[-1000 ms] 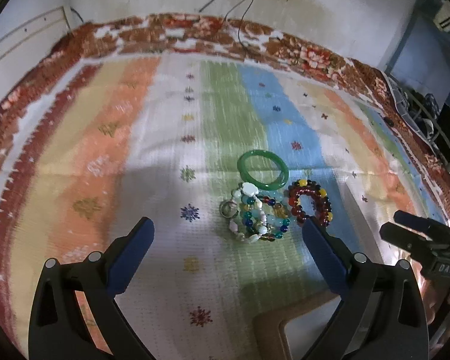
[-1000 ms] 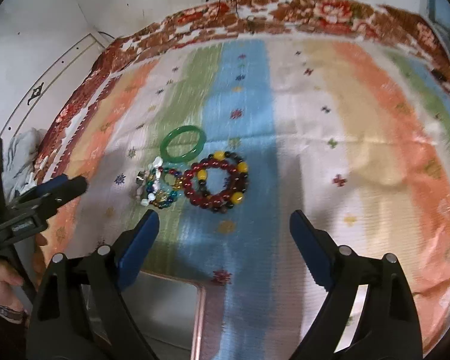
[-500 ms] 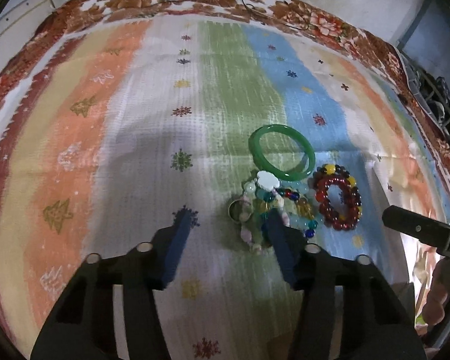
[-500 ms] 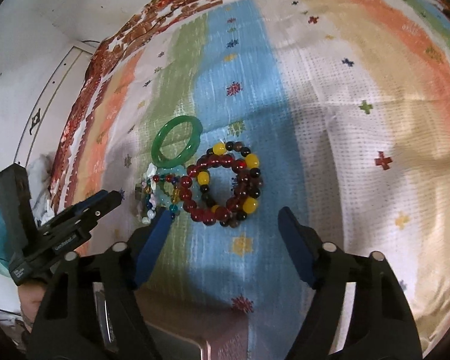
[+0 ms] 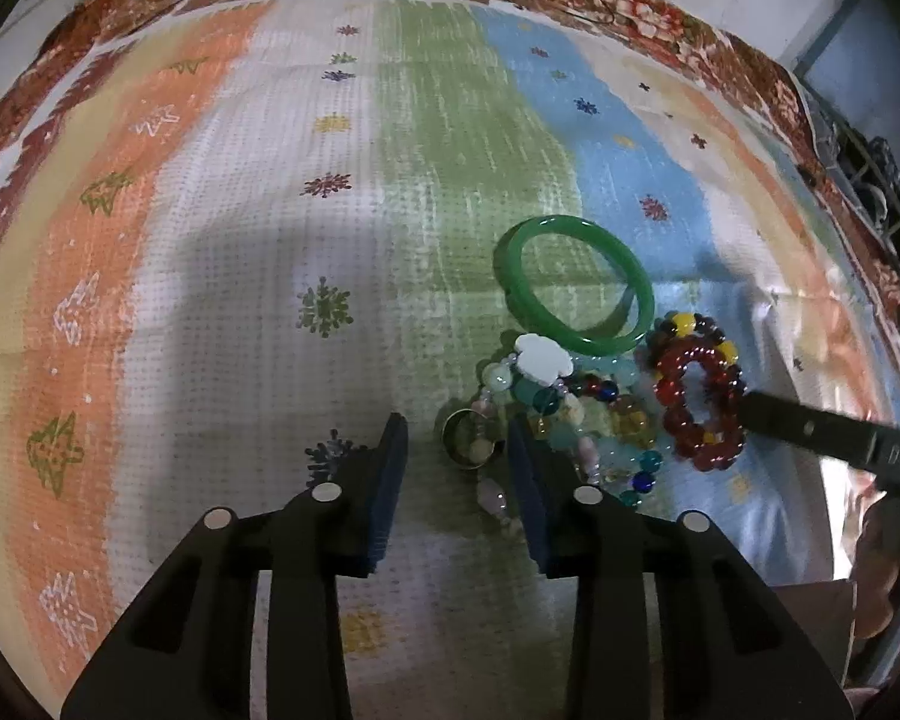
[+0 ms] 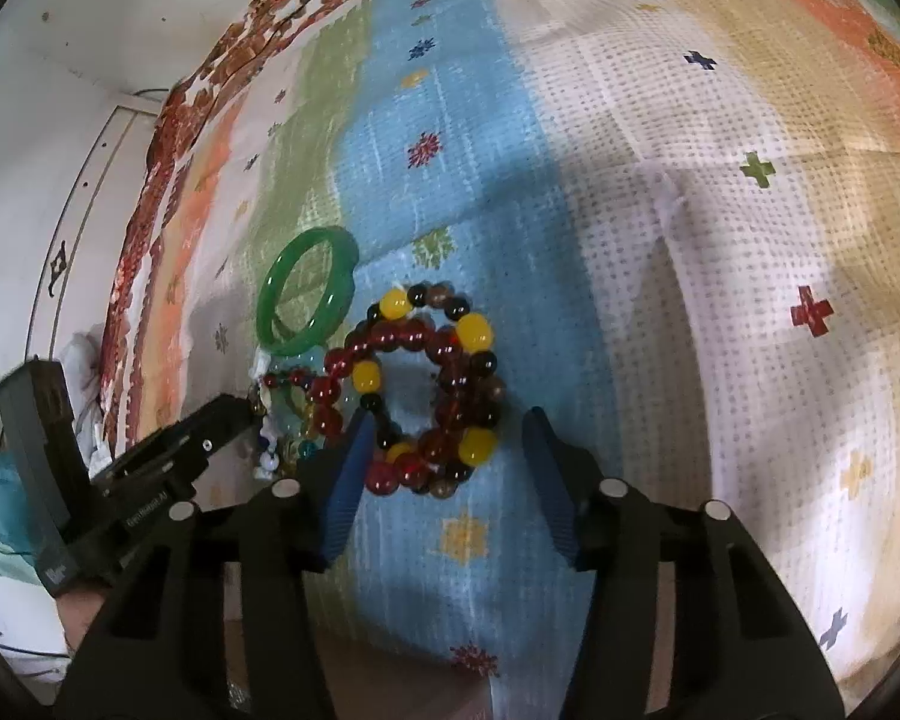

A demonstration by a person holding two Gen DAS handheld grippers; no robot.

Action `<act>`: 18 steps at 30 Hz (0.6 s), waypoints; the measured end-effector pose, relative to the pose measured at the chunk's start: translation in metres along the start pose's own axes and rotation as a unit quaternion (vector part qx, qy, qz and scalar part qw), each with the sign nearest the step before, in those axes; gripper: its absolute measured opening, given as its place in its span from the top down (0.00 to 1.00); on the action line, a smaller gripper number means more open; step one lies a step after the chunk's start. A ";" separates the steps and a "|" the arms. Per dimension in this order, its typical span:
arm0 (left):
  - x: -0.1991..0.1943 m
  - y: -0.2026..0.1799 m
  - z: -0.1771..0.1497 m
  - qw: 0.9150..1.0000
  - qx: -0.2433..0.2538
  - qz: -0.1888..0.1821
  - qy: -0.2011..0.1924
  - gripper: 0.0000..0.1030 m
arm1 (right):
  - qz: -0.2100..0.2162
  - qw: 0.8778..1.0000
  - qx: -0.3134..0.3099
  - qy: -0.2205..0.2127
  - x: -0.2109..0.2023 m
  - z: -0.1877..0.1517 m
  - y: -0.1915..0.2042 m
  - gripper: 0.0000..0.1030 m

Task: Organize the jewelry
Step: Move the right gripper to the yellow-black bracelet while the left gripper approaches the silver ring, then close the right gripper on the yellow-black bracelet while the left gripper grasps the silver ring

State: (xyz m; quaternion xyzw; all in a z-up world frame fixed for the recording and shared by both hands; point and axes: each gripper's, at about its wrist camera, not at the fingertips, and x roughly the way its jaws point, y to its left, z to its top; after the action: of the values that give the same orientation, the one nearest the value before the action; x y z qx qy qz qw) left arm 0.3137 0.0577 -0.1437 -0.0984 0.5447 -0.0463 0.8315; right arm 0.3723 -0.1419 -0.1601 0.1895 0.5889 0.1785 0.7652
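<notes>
Near the middle of the striped cloth [image 5: 222,276], well in from its floral border, the jewelry is sitting in one tight cluster. A green bangle [image 5: 573,285] is lying flat at the far side, touching the mixed bead pile [image 5: 564,408] below it. A red bracelet [image 6: 426,396] with yellow and dark beads is lying just beside the pile, toward the blue stripe. A small metal ring [image 5: 471,447] is resting at the pile's near edge.

The left gripper [image 5: 456,450] is pointing steeply down over the ring. Its jaws have just been closing; the ring is sitting between them, the pads are not pressing on it, and the jaws are standing partly apart. One finger [image 5: 525,468] is overlapping the bead pile in view; contact cannot be told.

The right gripper [image 6: 444,450] is hanging over the red bracelet. Its jaws have just been closing and are straddling the bracelet's near arc, with a gap showing on the right side; nothing is grasped.

A pinkish box edge [image 6: 354,669] is showing at the near edge.
</notes>
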 end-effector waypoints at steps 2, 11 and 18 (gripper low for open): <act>0.000 0.004 0.001 1.000 -0.007 -0.005 0.000 0.79 | -0.001 1.000 0.011 0.000 0.001 0.001 -0.005 0.64; -0.002 0.003 -0.001 1.000 -0.001 -0.014 -0.002 0.79 | -0.003 1.000 0.000 -0.001 0.001 0.000 -0.004 0.89; -0.020 0.006 0.000 0.999 -0.009 -0.032 -0.023 0.79 | 0.002 1.000 0.010 -0.008 -0.012 0.001 -0.001 0.89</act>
State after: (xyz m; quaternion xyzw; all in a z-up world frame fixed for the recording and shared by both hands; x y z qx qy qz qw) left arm 0.3058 0.0672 -0.1270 -0.1238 0.5228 -0.0658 0.8408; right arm 0.3705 -0.1490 -0.1500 0.1993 0.5843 0.1727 0.7675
